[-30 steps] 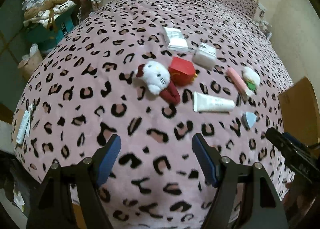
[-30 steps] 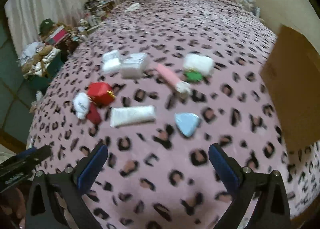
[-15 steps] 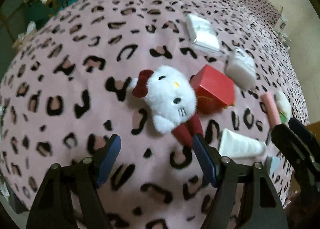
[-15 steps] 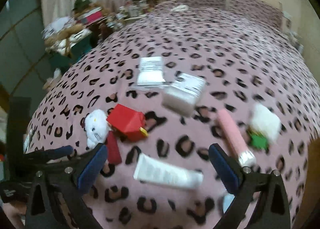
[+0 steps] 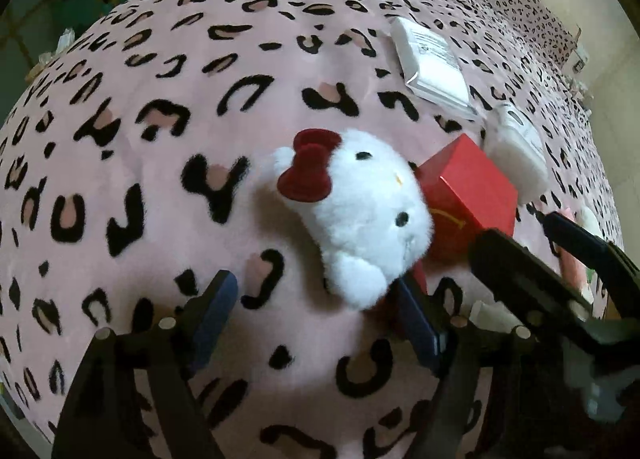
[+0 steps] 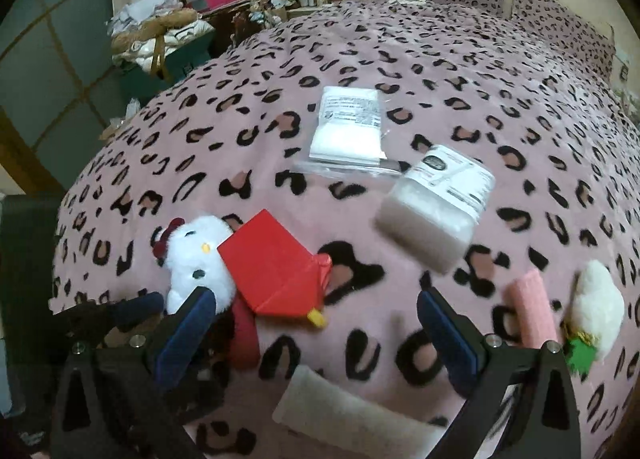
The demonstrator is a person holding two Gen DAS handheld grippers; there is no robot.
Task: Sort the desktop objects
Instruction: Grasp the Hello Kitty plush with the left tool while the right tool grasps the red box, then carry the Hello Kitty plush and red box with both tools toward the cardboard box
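**Q:** Plush grab question. The white cat plush (image 5: 360, 215) lies on the leopard-print bed (image 5: 160, 139), its head touching the red box (image 5: 468, 195) at its 3 o'clock. How would you take it cleanly?

**A:** Left tongs (image 5: 316, 323) sit at the plush's 6 o'clock, jaws opening, nothing pinched yet; the right-hand pad is just about brushing the fur. I'd centre over the head, straddle the fluff, and keep that pad clear of the red box so it isn't dragged along. Squeeze deep, fur slips.

**Q:** And the pose?

**A:** Left one pitches steeply down at the bed. Right tongs (image 6: 316, 335) are tilted down too, jaws wide and empty, with a white tube (image 6: 352, 407) below them and the white jar (image 6: 436, 211) at 1 o'clock. Looks like the tube is its pick, but that's a guess.
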